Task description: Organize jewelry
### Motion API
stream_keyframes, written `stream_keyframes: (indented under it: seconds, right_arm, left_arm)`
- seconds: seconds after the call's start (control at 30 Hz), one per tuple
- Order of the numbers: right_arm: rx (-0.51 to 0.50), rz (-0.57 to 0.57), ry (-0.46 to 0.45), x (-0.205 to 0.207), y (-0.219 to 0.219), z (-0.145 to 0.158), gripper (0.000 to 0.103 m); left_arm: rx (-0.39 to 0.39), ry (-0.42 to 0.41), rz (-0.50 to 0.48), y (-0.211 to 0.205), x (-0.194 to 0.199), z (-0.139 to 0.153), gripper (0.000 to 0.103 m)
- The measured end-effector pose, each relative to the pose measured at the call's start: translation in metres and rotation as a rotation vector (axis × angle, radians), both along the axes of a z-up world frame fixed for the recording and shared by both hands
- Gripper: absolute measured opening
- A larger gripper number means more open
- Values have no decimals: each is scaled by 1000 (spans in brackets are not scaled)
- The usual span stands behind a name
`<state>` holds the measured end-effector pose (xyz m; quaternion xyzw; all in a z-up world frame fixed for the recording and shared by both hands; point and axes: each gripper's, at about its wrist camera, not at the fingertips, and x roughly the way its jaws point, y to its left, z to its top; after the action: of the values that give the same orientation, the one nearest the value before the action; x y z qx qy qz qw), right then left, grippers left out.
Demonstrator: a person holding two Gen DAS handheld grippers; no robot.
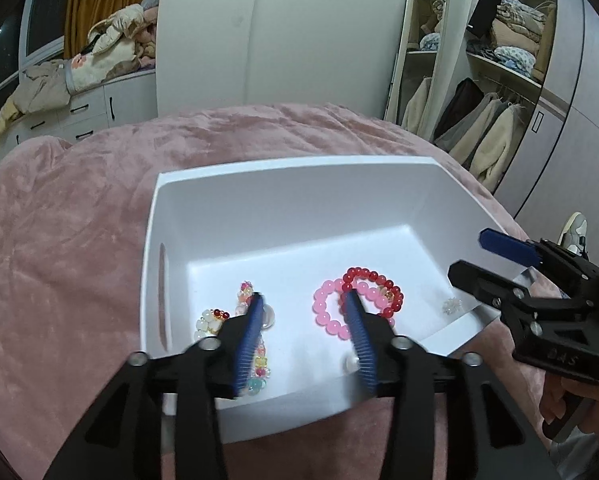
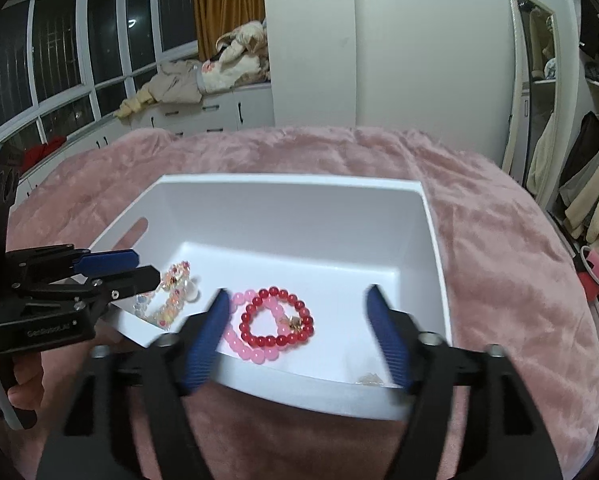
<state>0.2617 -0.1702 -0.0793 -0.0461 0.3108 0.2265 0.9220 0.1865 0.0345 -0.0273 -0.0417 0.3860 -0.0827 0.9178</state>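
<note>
A white box [image 1: 259, 188] [image 2: 435, 240] sits on a pink plush blanket. Inside lie a red bead bracelet [image 1: 383, 284] [image 2: 259, 340] on top of a pink bead bracelet [image 1: 327, 316] [image 2: 255, 354], a multicoloured bead strand [image 1: 259, 364] [image 2: 171, 304], a white-and-red bead piece [image 1: 209, 322] and a small clear crystal piece [image 1: 451, 305] [image 2: 369, 378]. My left gripper [image 1: 305, 300] [image 2: 139, 266] is open and empty over the box's near-left part. My right gripper [image 2: 297, 300] [image 1: 465, 252] is open and empty above the near rim.
The pink blanket [image 1: 59, 240] [image 2: 499, 240] covers the bed around the box. White drawers with piled clothes [image 1: 79, 64] stand behind it, a mirror [image 1: 415, 48] and an open wardrobe [image 1: 499, 80] to the right. A red-pink item [image 2: 593, 276] lies at the bed's right edge.
</note>
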Motion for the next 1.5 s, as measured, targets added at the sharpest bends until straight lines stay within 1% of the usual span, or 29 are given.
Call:
stream_keyframes:
  seconds: [0.03, 0.07, 0.1, 0.17, 0.2, 0.37, 0.43, 0.53, 0.7, 0.8, 0.9, 0.97, 1.1, 1.27, 1.5]
  right_arm:
    - [6, -8, -12, -2, -1, 2, 89]
    - [15, -16, -24, -5, -3, 4, 98]
    - [31, -31, -41, -9, -6, 8, 98]
    - [52, -34, -38, -15, -9, 13, 98]
    - [61, -38, -35, -17, -12, 16, 98]
    - [82, -62, -46, -37, -23, 28, 98]
    - [76, -70, -65, -47, -26, 35, 98]
    - [56, -71, -57, -61, -27, 41, 98]
    - [5, -66, -20, -84, -23, 46, 98]
    - [-7, -43, 11, -97, -21, 47, 98]
    - [-34, -48, 16, -111, -21, 47, 98]
    - [-51, -52, 21, -115, -22, 44, 98]
    - [-50, -69, 27, -119, -28, 39, 98]
    - [-32, -73, 35, -122, -33, 37, 98]
    - [-34, -68, 36, -122, -36, 38, 98]
  left_arm:
    - [-2, -5, 5, 1, -2, 2, 57]
    - [-1, -11, 17, 2, -5, 5, 72]
    - [4, -27, 36, 3, -8, 8, 85]
    - [12, -67, 62, 5, -17, 15, 92]
    - [12, -72, 65, 5, -21, 18, 94]
    - [-18, -44, 59, 10, -41, 31, 94]
    - [13, -45, 58, 8, -53, 39, 94]
    - [70, -34, 73, 6, -66, 46, 94]
    - [89, -32, 46, 3, -98, 60, 94]
    - [114, -32, 44, 2, -110, 65, 94]
    - [140, -30, 41, 1, -119, 65, 94]
    - [148, -22, 45, 0, -123, 63, 94]
    - [154, -21, 58, 1, -127, 60, 94]
    - [171, -16, 44, -4, -129, 60, 94]
    - [186, -11, 32, -12, -128, 60, 94]
